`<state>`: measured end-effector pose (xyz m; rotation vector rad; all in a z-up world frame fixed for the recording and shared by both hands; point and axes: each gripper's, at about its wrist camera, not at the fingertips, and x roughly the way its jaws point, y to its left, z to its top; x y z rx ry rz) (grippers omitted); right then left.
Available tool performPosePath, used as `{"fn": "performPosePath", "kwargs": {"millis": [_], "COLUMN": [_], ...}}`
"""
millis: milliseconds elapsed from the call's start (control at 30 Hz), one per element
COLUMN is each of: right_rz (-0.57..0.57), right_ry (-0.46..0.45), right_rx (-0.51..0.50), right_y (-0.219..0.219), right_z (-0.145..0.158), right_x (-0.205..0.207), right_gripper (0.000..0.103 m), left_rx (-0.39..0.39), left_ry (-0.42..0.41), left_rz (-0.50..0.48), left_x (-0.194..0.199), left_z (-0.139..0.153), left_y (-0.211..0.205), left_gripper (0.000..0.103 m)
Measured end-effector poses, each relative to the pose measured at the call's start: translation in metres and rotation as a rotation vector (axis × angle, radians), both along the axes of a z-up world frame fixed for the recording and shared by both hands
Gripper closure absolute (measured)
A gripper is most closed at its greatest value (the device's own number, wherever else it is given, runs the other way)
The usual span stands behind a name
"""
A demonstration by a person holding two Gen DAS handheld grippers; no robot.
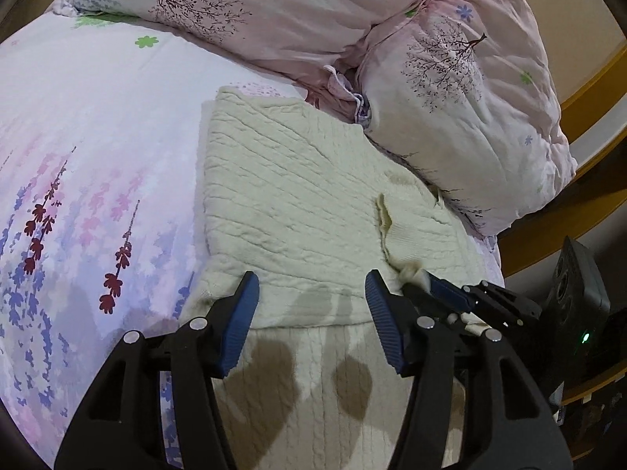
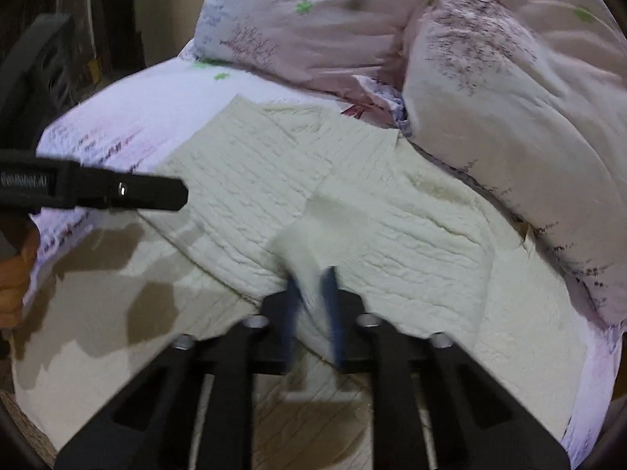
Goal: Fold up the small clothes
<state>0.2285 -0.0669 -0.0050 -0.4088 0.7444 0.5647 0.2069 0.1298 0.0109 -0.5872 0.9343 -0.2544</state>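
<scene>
A cream cable-knit sweater lies partly folded on the floral bed sheet, and it also shows in the right wrist view. My left gripper is open and empty, its blue pads hovering just above the sweater's near fold. My right gripper is shut on the sweater's cuff, a ribbed end of the sleeve, and holds it over the sweater's middle. The right gripper also shows at the right in the left wrist view, pinching the cuff. The right wrist view is motion-blurred.
Two pink floral pillows lie at the back and right, touching the sweater's far edge. The floral sheet spreads to the left. A wooden bed frame runs along the right. The left gripper's body reaches in from the left.
</scene>
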Motion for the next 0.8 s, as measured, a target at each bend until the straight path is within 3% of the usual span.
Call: {"fn": "performPosePath", "kwargs": {"millis": [100, 167, 267, 333, 367, 433, 500, 567, 600, 800], "right_rz": [-0.048, -0.123, -0.275, -0.447, -0.531, -0.696, -0.766, -0.786, -0.783, -0.832], "right_ry": [0.026, -0.014, -0.061, -0.079, -0.064, 0.052, 0.18, 0.267, 0.292, 0.329], "right_rx": [0.18, 0.291, 0.48, 0.57, 0.598, 0.668, 0.737, 0.811, 0.838, 0.851], "right_y": [-0.026, -0.052, -0.109, -0.154, -0.174, -0.218, -0.245, -0.26, -0.263, -0.269], "right_z": [0.022, 0.039, 0.058, 0.056, 0.05, 0.024, 0.0, -0.016, -0.02, -0.023], "right_x": [-0.001, -0.004, -0.012, -0.017, -0.017, -0.011, -0.005, -0.002, 0.0, 0.006], "right_gripper": [0.097, 0.098, 0.098, 0.098, 0.097, 0.089, 0.084, 0.071, 0.069, 0.069], "left_rx": [-0.006, 0.0, 0.002, -0.004, -0.007, -0.008, -0.008, -0.003, -0.002, 0.0], "left_ry": [-0.001, -0.003, -0.006, -0.008, -0.01, -0.013, -0.016, -0.016, -0.016, -0.015], "left_rz": [0.0, -0.001, -0.006, -0.011, -0.015, -0.019, -0.025, -0.028, -0.029, -0.03], "left_x": [0.0, -0.001, -0.002, -0.001, -0.001, -0.001, -0.001, -0.001, -0.001, -0.001], "left_z": [-0.001, -0.001, 0.0, 0.0, 0.001, 0.002, 0.002, 0.003, 0.003, 0.003], "left_y": [0.0, 0.0, -0.001, -0.001, -0.002, -0.003, -0.004, -0.005, -0.006, -0.006], "left_gripper": [0.045, 0.045, 0.043, 0.039, 0.038, 0.035, 0.033, 0.033, 0.033, 0.032]}}
